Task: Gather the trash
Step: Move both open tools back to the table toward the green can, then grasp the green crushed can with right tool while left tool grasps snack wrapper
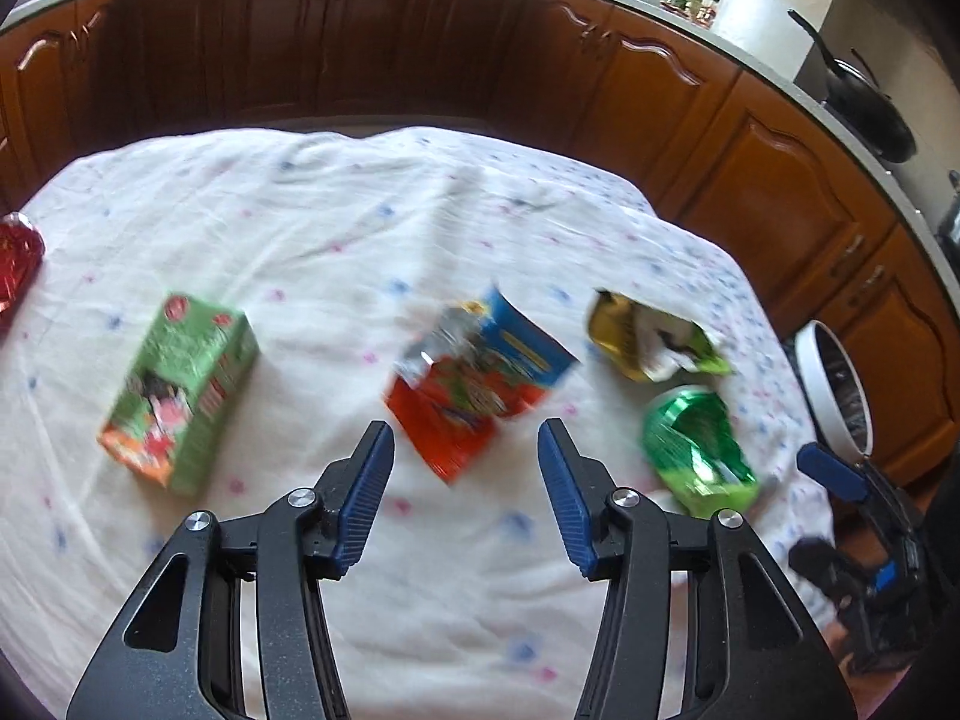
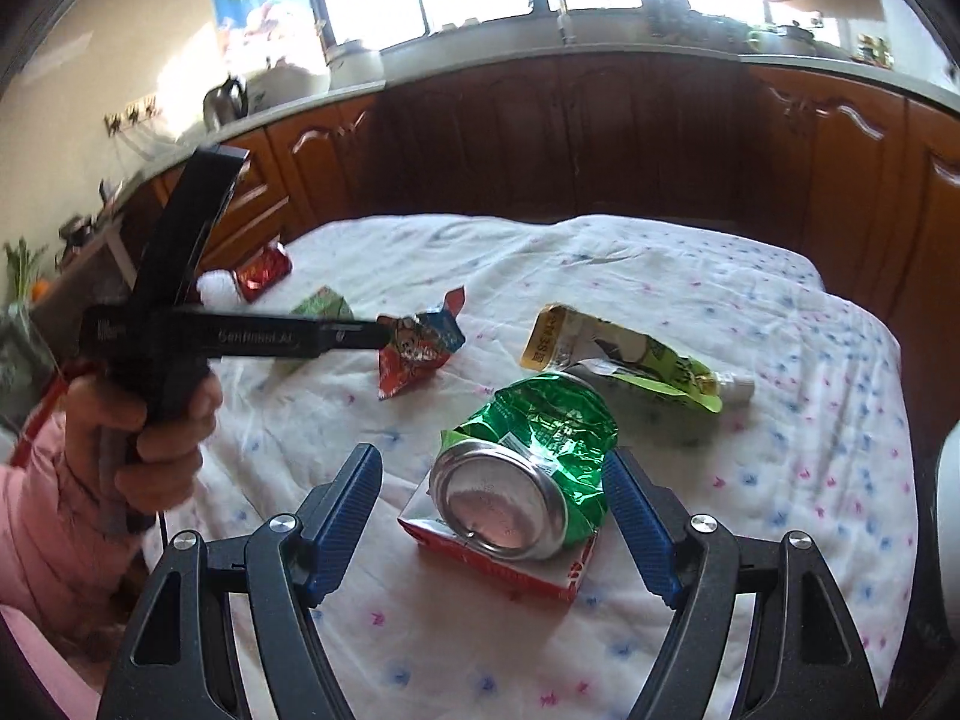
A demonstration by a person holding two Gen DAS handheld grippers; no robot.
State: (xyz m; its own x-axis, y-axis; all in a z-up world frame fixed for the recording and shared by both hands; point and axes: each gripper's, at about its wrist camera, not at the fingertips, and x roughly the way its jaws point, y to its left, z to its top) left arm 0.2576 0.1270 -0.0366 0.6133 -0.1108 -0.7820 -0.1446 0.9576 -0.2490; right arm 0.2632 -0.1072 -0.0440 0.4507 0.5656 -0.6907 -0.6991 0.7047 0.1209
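Note:
Trash lies on a cloth-covered table (image 1: 336, 222). My left gripper (image 1: 467, 450) is open above the cloth, just short of a red and blue snack wrapper (image 1: 480, 378), which also shows in the right wrist view (image 2: 420, 348). A green carton (image 1: 180, 390) lies to its left, a yellow-green pouch (image 1: 654, 336) and a crushed green can (image 1: 696, 450) to its right. My right gripper (image 2: 492, 480) is open, its jaws either side of the crushed green can (image 2: 528, 456), which rests on a red and white box (image 2: 498, 564). The yellow-green pouch (image 2: 630, 360) lies beyond.
A red foil wrapper (image 1: 18, 264) lies at the table's left edge. A white-rimmed bin (image 1: 840, 390) stands off the table's right side. Wooden kitchen cabinets (image 1: 360, 36) run behind the table. A pan (image 1: 864, 102) sits on the counter.

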